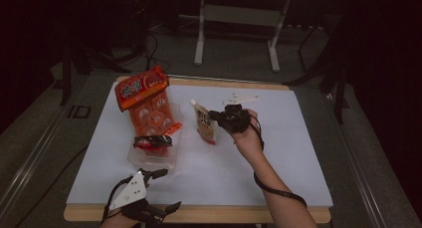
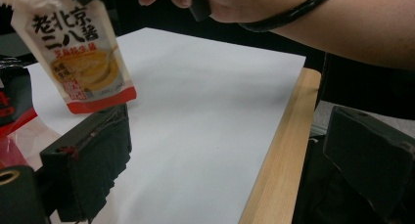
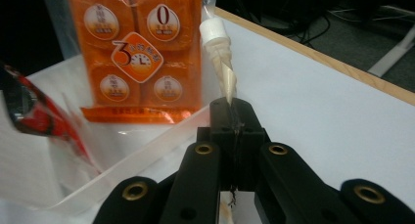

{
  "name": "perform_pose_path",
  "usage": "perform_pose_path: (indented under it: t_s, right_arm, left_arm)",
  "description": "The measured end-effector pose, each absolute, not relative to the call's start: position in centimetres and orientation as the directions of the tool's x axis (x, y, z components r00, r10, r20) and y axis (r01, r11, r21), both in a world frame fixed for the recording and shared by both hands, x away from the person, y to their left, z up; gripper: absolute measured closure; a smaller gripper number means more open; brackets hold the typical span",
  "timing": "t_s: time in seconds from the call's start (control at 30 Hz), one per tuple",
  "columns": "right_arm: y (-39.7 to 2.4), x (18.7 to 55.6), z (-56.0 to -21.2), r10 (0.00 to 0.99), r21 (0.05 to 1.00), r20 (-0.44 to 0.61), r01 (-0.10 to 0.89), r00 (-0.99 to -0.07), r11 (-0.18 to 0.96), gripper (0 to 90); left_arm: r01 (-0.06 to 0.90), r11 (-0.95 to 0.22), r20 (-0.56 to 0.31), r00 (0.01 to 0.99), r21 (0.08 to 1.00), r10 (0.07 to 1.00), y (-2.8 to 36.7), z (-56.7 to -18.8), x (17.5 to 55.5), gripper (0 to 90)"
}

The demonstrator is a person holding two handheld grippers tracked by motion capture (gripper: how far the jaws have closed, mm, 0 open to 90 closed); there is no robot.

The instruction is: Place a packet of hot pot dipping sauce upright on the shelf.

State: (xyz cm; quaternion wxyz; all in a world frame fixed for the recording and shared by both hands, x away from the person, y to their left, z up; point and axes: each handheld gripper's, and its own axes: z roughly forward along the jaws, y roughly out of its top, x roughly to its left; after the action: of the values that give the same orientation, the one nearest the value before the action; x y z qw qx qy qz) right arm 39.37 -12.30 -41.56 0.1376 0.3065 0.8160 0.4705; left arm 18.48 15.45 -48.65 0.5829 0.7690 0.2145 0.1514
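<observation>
A white sauce pouch (image 1: pixel 205 123) with a red bottom strip and a white screw spout (image 3: pixel 218 38) hangs in my right gripper (image 1: pixel 219 116), which is shut on the pouch's thin side edge (image 3: pixel 234 116). In the left gripper view the pouch (image 2: pixel 80 57) dangles over the white sheet, beneath the person's right hand (image 2: pixel 342 23). My left gripper (image 1: pixel 170 189) rests at the table's front edge, open, with nothing between its jaws (image 2: pixel 230 155).
A clear plastic tub (image 1: pixel 154 156) left of the pouch holds an orange multi-pack (image 1: pixel 154 116), an orange bag (image 1: pixel 144 88) leaning on top and a red-and-black packet (image 1: pixel 153 141). A white sheet (image 1: pixel 278 153) covers the wooden table (image 2: pixel 279 150).
</observation>
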Motion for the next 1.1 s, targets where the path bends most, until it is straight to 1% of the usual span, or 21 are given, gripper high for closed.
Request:
perform_pose_path:
  t_s: [0.2,0.3,0.47,0.57,0.67,0.7,0.8,0.87,0.93,1.03,1.07,1.1]
  right_arm:
    - [-13.7,38.4,-40.5,0.603,0.86,0.079,0.36,-0.794,0.361,90.0]
    - [-14.1,37.5,-40.0,0.586,0.861,0.057,0.337,-0.808,0.381,90.0]
    - [-14.7,36.1,-39.2,0.558,0.868,0.051,0.314,-0.828,0.386,90.0]
    - [-15.2,34.5,-38.3,0.523,0.877,0.039,0.28,-0.852,0.39,90.0]
    - [-15.6,33.6,-37.8,0.497,0.886,0.054,0.272,-0.866,0.376,90.0]
    - [-15.8,32.6,-37.4,0.466,0.893,0.06,0.256,-0.883,0.37,90.0]
    - [-16.1,31.4,-37.1,0.435,0.899,0.06,0.239,-0.898,0.368,90.0]
    - [-16.2,30.8,-36.9,0.423,0.902,0.062,0.232,-0.904,0.364,90.0]
    - [-16.5,29.6,-36.6,0.386,0.905,0.07,0.222,-0.92,0.364,90.0]
    - [-16.5,28.3,-36.4,0.352,0.905,0.065,0.203,-0.934,0.374,90.0]
    - [-16.6,28.1,-36.4,0.345,0.905,0.065,0.201,-0.936,0.375,90.0]
    - [-16.6,27.7,-36.4,0.332,0.906,0.073,0.202,-0.94,0.371,90.0]
  left_arm:
    - [0.155,-0.21,-0.028,0.861,0.965,0.509,15.3,-48.4,18.5,4.1]
    - [0.169,-0.196,-0.048,0.862,0.966,0.504,15.2,-48.2,18.7,3.9]
    - [0.177,-0.199,-0.054,0.861,0.964,0.506,15.1,-47.9,18.9,3.9]
    - [0.185,-0.207,-0.053,0.853,0.961,0.519,14.8,-47.2,19.2,3.9]
    - [0.188,-0.203,-0.058,0.854,0.961,0.518,14.8,-46.8,19.3,3.9]
    - [0.186,-0.199,-0.057,0.851,0.962,0.522,14.8,-46.4,19.5,3.9]
    - [0.19,-0.172,-0.076,0.854,0.966,0.515,15.0,-45.7,19.9,4.0]
    - [0.188,-0.175,-0.073,0.854,0.967,0.515,15.0,-45.5,20.0,4.1]
    - [0.184,-0.188,-0.062,0.854,0.965,0.516,14.9,-44.9,20.6,5.4]
    - [0.193,-0.185,-0.076,0.861,0.964,0.503,14.5,-44.5,21.1,5.8]
    - [0.193,-0.185,-0.076,0.861,0.964,0.503,14.5,-44.5,21.1,6.6]
    - [0.185,-0.189,-0.068,0.865,0.964,0.497,14.2,-44.3,21.3,9.2]
